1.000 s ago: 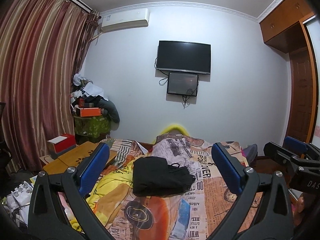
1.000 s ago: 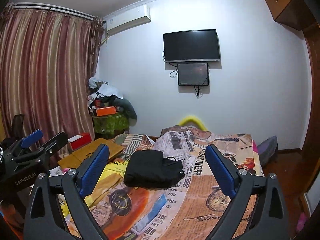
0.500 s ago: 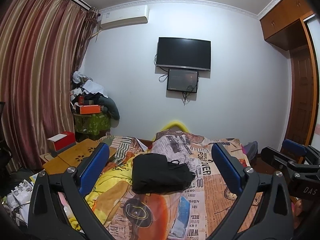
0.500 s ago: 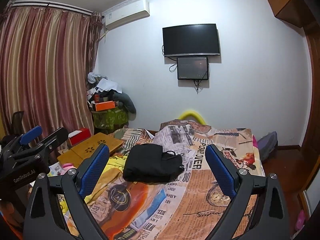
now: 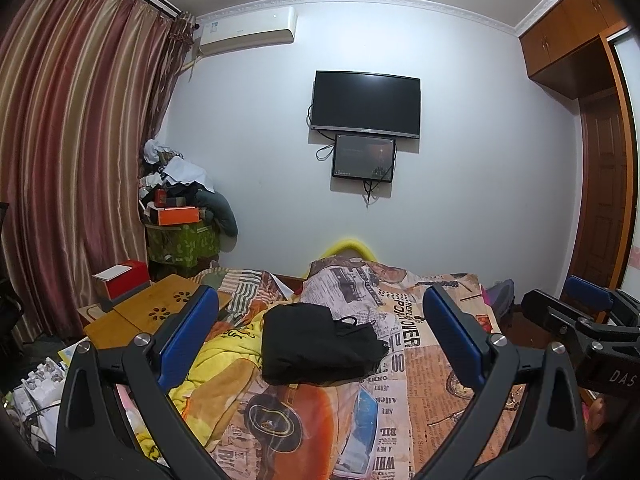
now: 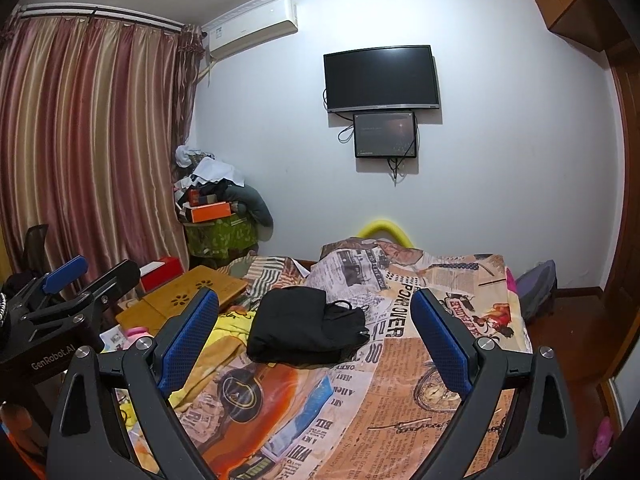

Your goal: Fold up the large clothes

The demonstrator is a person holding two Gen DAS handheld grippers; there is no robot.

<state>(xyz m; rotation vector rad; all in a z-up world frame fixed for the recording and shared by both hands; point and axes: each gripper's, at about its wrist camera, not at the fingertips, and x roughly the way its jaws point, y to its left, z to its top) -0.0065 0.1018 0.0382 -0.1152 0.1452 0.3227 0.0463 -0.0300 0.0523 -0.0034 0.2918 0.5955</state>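
Two grippers hang above the near end of the bed, both with jaws spread wide and nothing between them. Far left stand the striped maroon curtains (image 5: 72, 152), then a low wooden lap table (image 5: 156, 312) beside the bed, and next to it the crumpled yellow blanket (image 5: 224, 356). The left gripper (image 5: 320, 332) frames the black folded garment (image 5: 316, 346), which lies in a compact bundle on the newspaper-print bedspread (image 5: 400, 400), about mid-bed and slightly left of centre. A thin loop, maybe a strap or cord, shows at its right edge. The right gripper (image 6: 316, 328) frames the same garment (image 6: 300, 324) from further right; beyond it the bedspread (image 6: 440, 360) runs bare towards the wooden door at far right.

Judging by the tidy bundle, the fold looks largely done or not yet opened; I cannot tell which. To handle it well, bring both grippers down together on opposite edges, pinch all layers at once, keep clear of the loose loop, and avoid catching the bedspread beneath
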